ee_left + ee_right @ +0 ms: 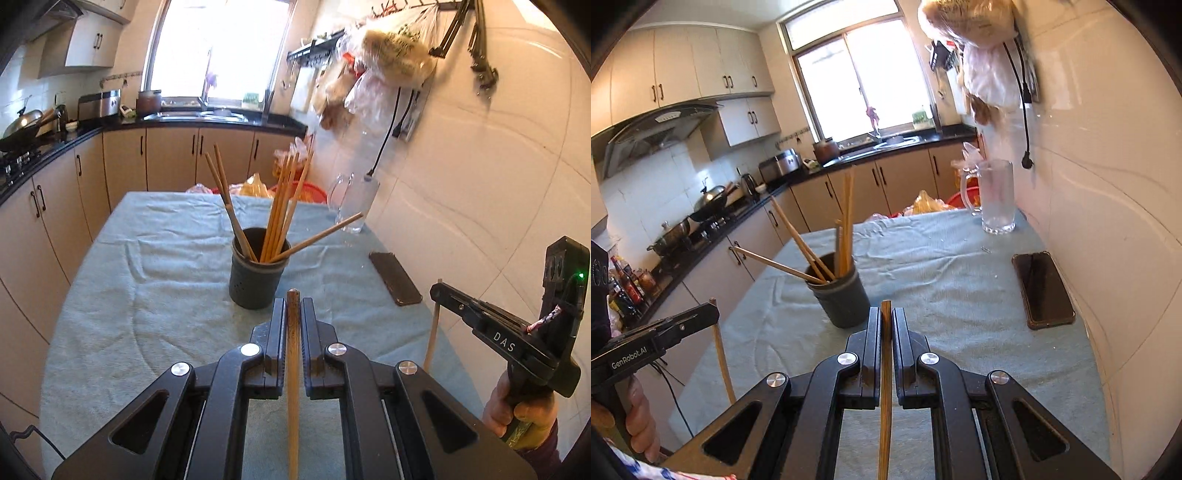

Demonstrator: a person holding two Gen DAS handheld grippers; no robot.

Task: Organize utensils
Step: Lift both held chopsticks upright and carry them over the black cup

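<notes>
A dark grey holder cup (257, 277) (843, 297) stands mid-table with several wooden chopsticks (281, 206) (846, 225) leaning out of it. My left gripper (293, 302) is shut on a single wooden chopstick (293, 373) that runs back between its jaws, just in front of the cup. My right gripper (885, 312) is shut on another wooden chopstick (885, 398) in the same way. Each gripper shows in the other's view: the right gripper (437, 290) at the right edge, the left gripper (711, 306) at the lower left, each with its chopstick hanging down.
A blue-green cloth (166, 266) (942, 280) covers the table. A dark phone (395, 277) (1042, 290) lies near the white wall, and a glass mug (352, 201) (995, 195) stands at the far right corner. Kitchen cabinets run along the left.
</notes>
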